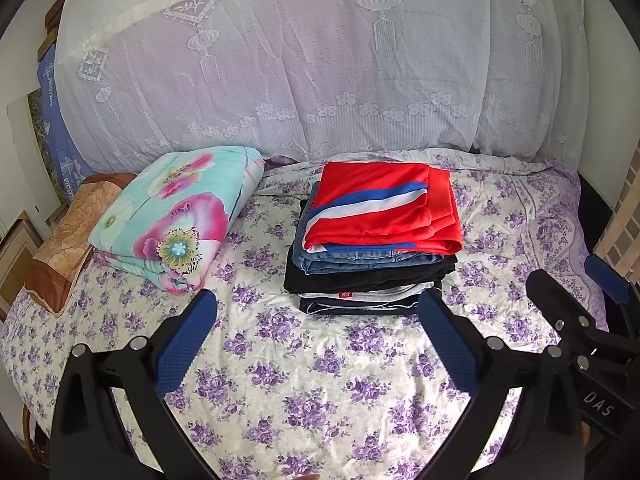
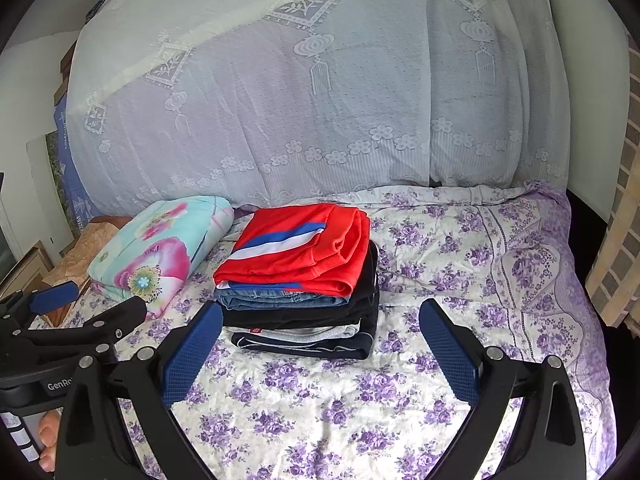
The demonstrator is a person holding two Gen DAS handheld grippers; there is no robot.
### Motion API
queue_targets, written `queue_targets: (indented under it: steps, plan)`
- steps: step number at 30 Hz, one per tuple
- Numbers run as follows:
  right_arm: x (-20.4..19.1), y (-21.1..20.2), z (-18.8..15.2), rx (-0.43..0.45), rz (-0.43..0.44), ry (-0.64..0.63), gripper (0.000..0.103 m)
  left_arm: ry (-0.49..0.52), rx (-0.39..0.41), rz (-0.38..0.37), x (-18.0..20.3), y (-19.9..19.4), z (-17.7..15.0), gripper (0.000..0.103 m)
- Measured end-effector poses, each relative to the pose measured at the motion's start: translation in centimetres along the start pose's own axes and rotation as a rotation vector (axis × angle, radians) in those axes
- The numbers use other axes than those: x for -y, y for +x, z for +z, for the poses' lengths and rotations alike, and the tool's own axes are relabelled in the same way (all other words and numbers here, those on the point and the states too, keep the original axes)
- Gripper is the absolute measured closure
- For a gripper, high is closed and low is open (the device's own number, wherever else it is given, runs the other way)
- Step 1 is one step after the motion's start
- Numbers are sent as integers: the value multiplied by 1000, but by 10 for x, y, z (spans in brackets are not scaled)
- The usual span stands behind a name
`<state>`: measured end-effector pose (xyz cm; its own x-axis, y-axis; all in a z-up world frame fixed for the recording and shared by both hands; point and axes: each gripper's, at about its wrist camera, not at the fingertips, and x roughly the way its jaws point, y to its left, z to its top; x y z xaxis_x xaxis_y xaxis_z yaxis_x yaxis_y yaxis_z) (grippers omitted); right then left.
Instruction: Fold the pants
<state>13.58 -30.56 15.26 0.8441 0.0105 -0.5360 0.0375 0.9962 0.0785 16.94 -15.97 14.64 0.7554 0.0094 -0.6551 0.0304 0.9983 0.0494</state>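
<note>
A stack of folded pants [image 1: 372, 264] lies on the bed, with red pants with a blue and white stripe [image 1: 384, 208] on top, then blue jeans [image 1: 360, 260], black and grey ones below. It also shows in the right wrist view [image 2: 300, 304], red pants [image 2: 300, 252] on top. My left gripper [image 1: 320, 320] is open and empty, hovering above the sheet just in front of the stack. My right gripper [image 2: 320, 332] is open and empty, also just before the stack. The right gripper shows at the right edge of the left wrist view [image 1: 576, 292].
The bed has a purple-flowered sheet [image 1: 300, 380]. A folded turquoise and pink floral quilt [image 1: 176, 216] lies left of the stack, with a brown pillow [image 1: 68, 240] further left. A large bundle under white lace cloth [image 1: 280, 60] fills the back. A tiled wall [image 2: 616, 264] is at right.
</note>
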Motion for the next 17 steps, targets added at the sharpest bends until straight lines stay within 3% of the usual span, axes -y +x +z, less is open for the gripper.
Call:
queue_targets:
  steps: [9, 17]
  plan:
    - [0, 7, 0, -7, -1, 3, 4, -5, -9, -19, 1, 11, 0, 5]
    - [-6, 26, -8, -47, -4, -7, 4, 10, 8, 31, -3, 22, 0, 5]
